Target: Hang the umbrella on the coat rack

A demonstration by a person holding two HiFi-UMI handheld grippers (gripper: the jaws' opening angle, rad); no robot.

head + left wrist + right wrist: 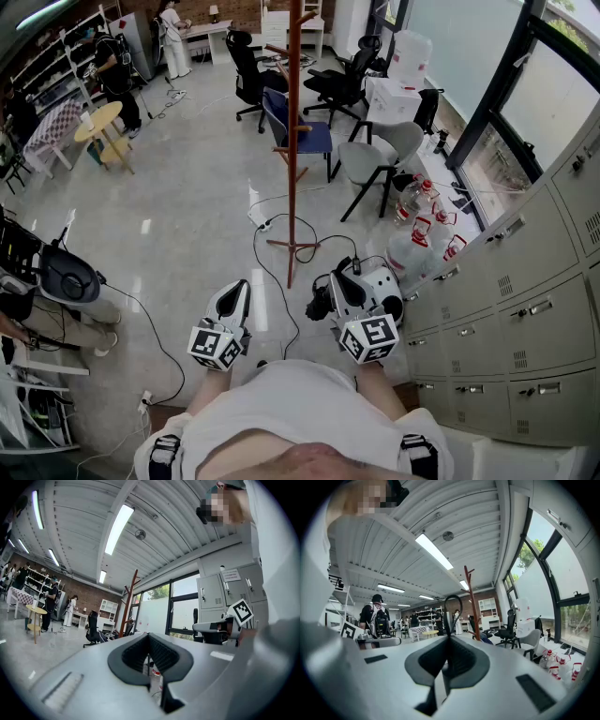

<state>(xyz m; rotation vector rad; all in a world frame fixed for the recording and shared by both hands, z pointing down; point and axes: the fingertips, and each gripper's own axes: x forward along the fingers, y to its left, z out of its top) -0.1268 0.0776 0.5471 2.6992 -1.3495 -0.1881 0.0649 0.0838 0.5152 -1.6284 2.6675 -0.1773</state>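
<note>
The coat rack (293,141) is a tall red-brown pole with short pegs and a cross foot, standing on the floor straight ahead of me; it also shows as the coat rack (129,602) and the coat rack (472,602). My right gripper (343,279) is held level and shut on the umbrella's thin black strap loop (452,605), which stands up above the fingertips. The dark folded umbrella (320,303) hangs at that gripper's left side. My left gripper (234,292) is beside it, level, its pads (140,656) meeting with nothing between them.
Grey lockers (525,309) line the right side. Water bottles (422,234) stand near them. A blue chair (302,133) and a grey chair (375,159) sit beyond the rack. Cables (272,272) trail round its foot. A black chair (66,277) is at left.
</note>
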